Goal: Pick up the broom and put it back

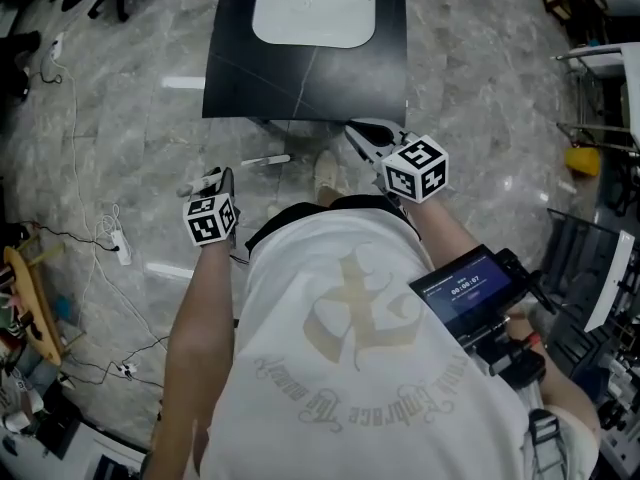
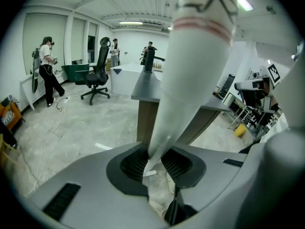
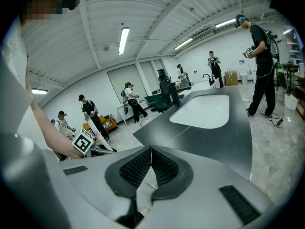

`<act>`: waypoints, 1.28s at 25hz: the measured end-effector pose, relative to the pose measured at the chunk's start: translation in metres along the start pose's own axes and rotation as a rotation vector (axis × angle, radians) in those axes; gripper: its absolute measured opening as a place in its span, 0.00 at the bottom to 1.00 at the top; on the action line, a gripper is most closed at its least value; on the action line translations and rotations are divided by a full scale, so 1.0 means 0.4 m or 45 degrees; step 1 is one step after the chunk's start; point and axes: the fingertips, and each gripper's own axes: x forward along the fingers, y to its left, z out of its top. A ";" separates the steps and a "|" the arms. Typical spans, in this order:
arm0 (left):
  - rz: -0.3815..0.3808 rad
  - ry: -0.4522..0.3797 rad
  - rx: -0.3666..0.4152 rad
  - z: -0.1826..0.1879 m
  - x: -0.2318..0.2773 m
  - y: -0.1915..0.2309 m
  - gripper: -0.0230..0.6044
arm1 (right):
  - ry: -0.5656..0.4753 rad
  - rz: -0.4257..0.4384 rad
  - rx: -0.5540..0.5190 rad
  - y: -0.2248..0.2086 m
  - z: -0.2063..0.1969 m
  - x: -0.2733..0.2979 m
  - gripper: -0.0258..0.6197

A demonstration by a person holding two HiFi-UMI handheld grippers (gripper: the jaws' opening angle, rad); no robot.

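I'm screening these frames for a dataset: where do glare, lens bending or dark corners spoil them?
Head view: sharp, lights glare as white streaks on the glossy floor. Left gripper view: heavy fisheye bending, black corners; the broom handle clamped in the left gripper looms oversized. Right gripper view: ceiling lines curve, corners black, the shut right gripper is crisp.

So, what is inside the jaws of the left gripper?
A white broom handle is clamped in the left gripper. Its brush end is out of view, and the handle covers the pad faces.
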 end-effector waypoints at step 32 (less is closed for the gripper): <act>-0.121 -0.412 0.094 0.072 -0.422 -0.001 0.19 | -0.068 0.106 -0.096 0.312 0.021 0.078 0.07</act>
